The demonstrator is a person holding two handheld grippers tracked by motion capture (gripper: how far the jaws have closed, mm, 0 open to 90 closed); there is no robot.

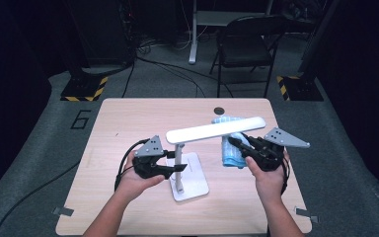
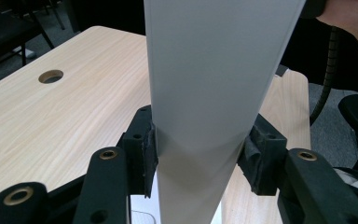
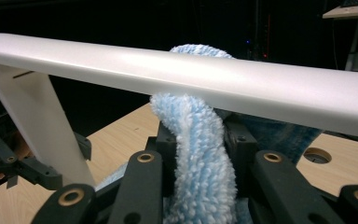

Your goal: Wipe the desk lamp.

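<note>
A white desk lamp stands on its flat base [image 1: 193, 183] near the middle of the table. My left gripper [image 1: 175, 169] is shut on the lamp's upright post [image 1: 178, 159]. In the left gripper view the post [image 2: 205, 93] sits squeezed between the two pads [image 2: 147, 149]. The long lamp head [image 1: 216, 130] reaches to the right, slightly raised. Under its right end my right gripper [image 1: 238, 144] is shut on a fluffy light-blue cloth [image 1: 232, 154]. In the right gripper view the cloth [image 3: 196, 154] rises between the jaws and touches the underside of the lamp head [image 3: 191, 77].
A round cable hole [image 1: 219, 110] lies near the table's far edge. Behind the table stand a dark chair [image 1: 249, 44] and two hazard-striped stand bases [image 1: 84, 89]. Cables run over the grey floor. Bare tabletop [image 1: 123, 123] lies to the far left.
</note>
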